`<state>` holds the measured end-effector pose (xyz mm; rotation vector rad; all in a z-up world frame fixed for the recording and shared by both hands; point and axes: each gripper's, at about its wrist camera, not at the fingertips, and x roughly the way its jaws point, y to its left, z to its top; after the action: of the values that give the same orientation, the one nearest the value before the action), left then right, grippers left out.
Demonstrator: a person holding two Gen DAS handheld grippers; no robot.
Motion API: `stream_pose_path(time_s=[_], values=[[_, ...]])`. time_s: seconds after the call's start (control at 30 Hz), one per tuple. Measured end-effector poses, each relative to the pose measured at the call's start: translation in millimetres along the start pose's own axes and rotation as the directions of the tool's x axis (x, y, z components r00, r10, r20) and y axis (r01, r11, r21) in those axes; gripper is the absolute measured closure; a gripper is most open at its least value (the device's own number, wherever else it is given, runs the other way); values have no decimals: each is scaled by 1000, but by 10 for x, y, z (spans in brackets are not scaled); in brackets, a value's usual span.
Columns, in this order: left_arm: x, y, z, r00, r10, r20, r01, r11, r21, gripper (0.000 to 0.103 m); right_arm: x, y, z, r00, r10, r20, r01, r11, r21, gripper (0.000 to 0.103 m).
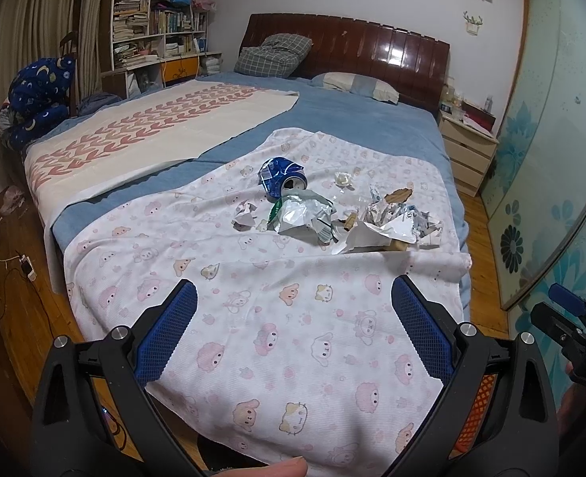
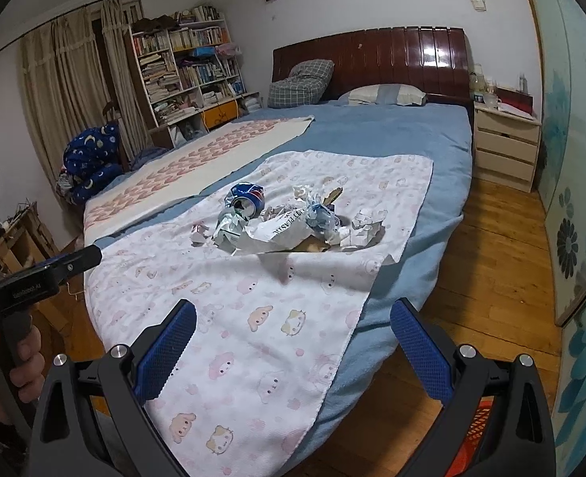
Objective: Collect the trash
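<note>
A heap of trash lies on a white cartoon-print cloth point(image 1: 277, 330) spread over the bed's foot: a crushed blue can point(image 1: 280, 177), crumpled silver wrappers point(image 1: 303, 214), a torn white packet point(image 1: 392, 226) and paper balls point(image 1: 245, 214). The right wrist view shows the same crushed blue can point(image 2: 245, 198) and torn white packet point(image 2: 281, 230). My left gripper point(image 1: 293, 298) hangs open over the cloth's near part, short of the heap. My right gripper point(image 2: 293, 318) is open too, over the cloth's right edge. Both hold nothing.
The bed point(image 2: 412, 159) has a blue sheet, a second patterned cloth point(image 1: 142, 131) and pillows point(image 1: 356, 85) at the wooden headboard. A nightstand point(image 2: 505, 147) stands right of it, wood floor point(image 2: 488, 262) alongside. An orange basket point(image 2: 476, 437) sits low beneath my right gripper.
</note>
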<state>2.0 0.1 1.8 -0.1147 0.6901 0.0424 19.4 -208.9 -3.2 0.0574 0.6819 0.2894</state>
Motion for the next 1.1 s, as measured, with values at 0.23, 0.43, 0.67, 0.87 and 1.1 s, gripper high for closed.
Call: stream_pose_path(time_s=[0.23,0.43,0.67,0.87,1.1], values=[[24,13,4,1000,3,-2,-3,1000,-4,6,39,31,2,1000,17,-9,-17,1000,0,6],[50,18,11,1000,4,-4,-4,1000,-2,6,69,78,-15,999,30,-16,-30,999,-15,6],[47,20,2,1000,4,-11,-4,1000,-9,6,303,71,123,991,133,-20,-132,990,39,6],[127,29,-12,999,0,-33,-1,1000,-27,6,1070,-54,525,968,230,-100,-210,961,180,7],[233,142,-16,998,3,-60,-7,998,-62,6,2334,-302,547,898,388,-210,-232,820,523,41]])
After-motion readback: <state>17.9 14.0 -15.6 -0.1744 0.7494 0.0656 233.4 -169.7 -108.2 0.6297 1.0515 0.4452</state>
